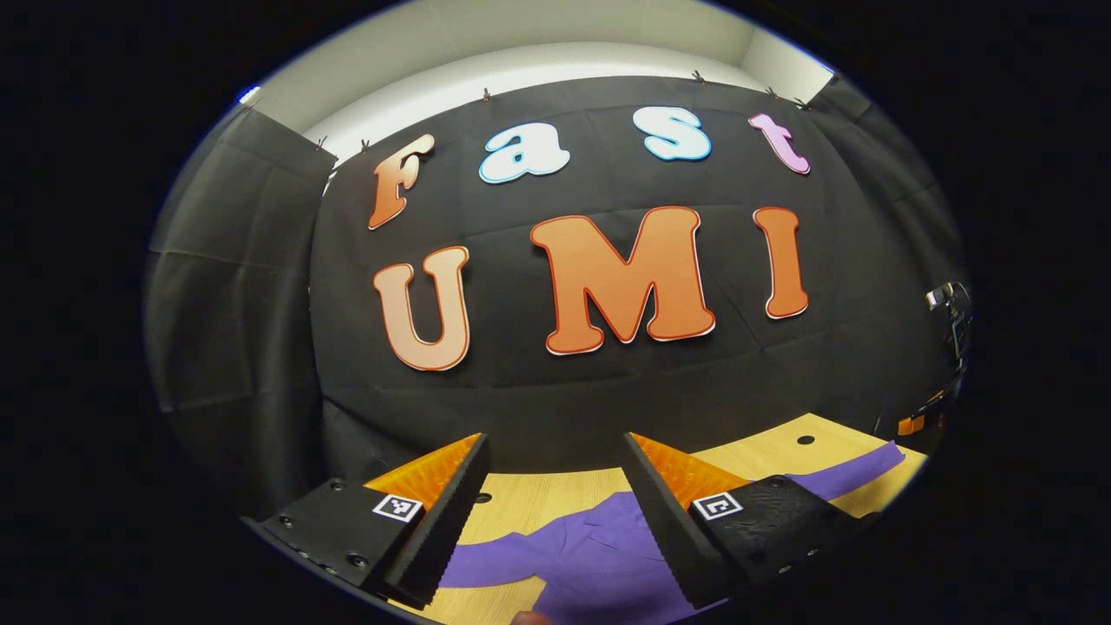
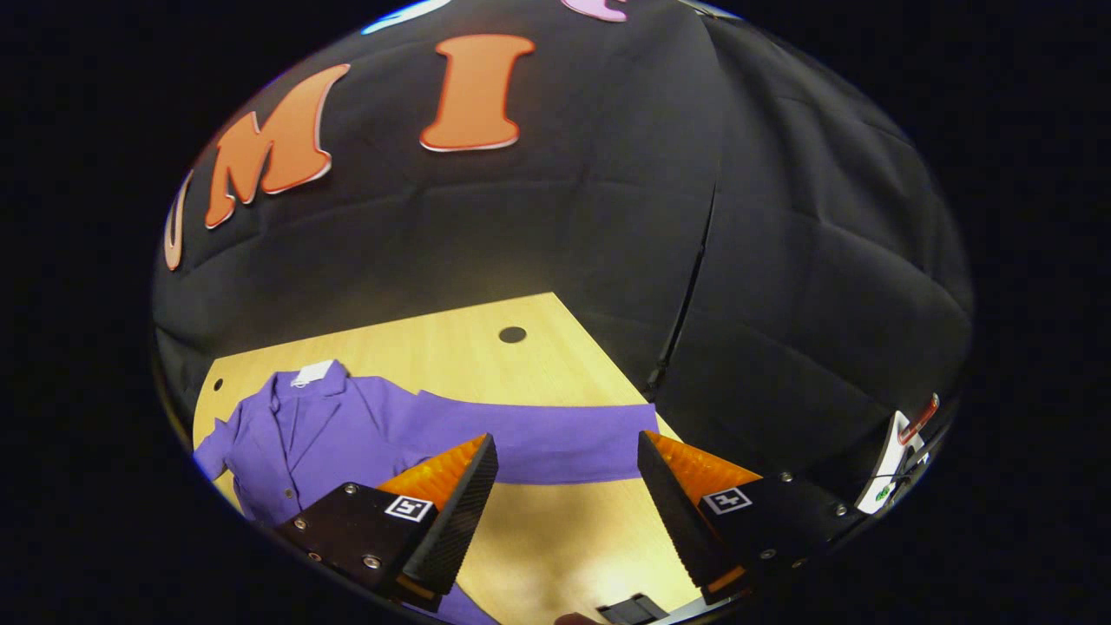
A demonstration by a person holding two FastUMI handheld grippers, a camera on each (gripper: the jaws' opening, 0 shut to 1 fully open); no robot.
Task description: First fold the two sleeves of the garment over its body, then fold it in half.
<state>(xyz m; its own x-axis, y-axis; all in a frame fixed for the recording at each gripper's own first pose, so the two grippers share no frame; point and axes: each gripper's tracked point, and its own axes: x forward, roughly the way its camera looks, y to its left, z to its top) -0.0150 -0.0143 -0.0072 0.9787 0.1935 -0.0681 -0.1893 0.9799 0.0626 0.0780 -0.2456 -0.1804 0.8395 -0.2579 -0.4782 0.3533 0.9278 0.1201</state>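
A: The right gripper (image 2: 564,469) hangs above a pale wooden table (image 2: 486,347), its two fingers spread wide with nothing between them. Below it a purple garment (image 2: 347,425) lies flat, collar away from the camera, one long sleeve (image 2: 555,434) stretched straight out toward the table's edge.

B: And the other one?

A: The left gripper (image 1: 555,469) is parted and empty too, raised over the same garment (image 1: 599,555), pointing mostly at the booth's black wall. Another sleeve (image 1: 495,560) runs out sideways beneath it, and the far sleeve (image 1: 855,469) reaches toward the table's corner.

B: Why is the garment spread like that?

A: My guess: laid flat with both sleeves extended so each can be picked up near the cuff and carried across the body. Neither sleeve is folded yet, so the task looks to be at its start.

B: Any boxes or bins?

A: None that I can make out. The table has small round holes (image 2: 512,334), and some equipment at the edges is too unclear to name.
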